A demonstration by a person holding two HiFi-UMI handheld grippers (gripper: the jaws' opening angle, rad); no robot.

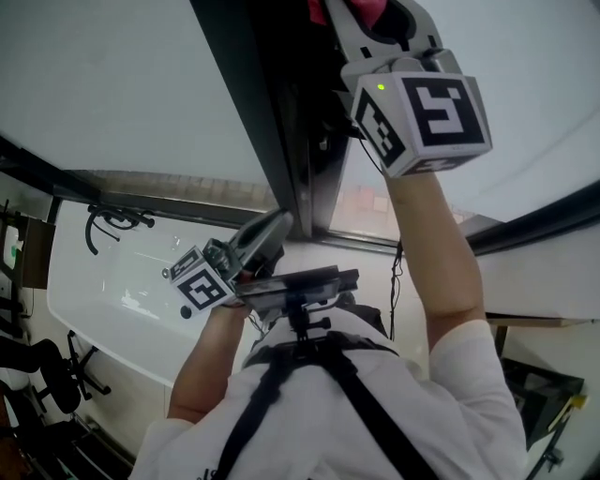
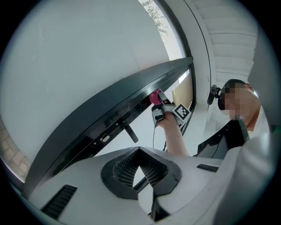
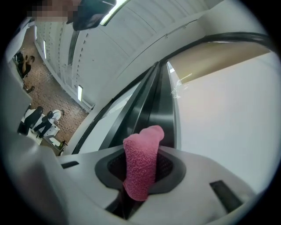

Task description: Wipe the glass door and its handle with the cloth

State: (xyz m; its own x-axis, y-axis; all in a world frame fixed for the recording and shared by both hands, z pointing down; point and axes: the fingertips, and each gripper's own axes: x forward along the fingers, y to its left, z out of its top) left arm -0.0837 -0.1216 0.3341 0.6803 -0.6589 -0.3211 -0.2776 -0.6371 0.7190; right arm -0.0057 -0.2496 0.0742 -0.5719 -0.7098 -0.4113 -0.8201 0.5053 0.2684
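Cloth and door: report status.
Right hand-held gripper shut on pink cloth, up at dark door frame. Left hand-held gripper shut, empty. Handle untouched.

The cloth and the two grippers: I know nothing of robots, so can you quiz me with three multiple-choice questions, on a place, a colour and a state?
1. Where is the cloth? A. in the left gripper B. in the right gripper C. in neither
2. What colour is it? A. pink B. blue C. white
3. How are the left gripper's fingers? A. wide apart B. shut on the cloth C. shut on nothing

1 B: the right gripper view shows it pinched between those fingers. 2 A: it is plainly pink. 3 C: their tips meet with nothing between.
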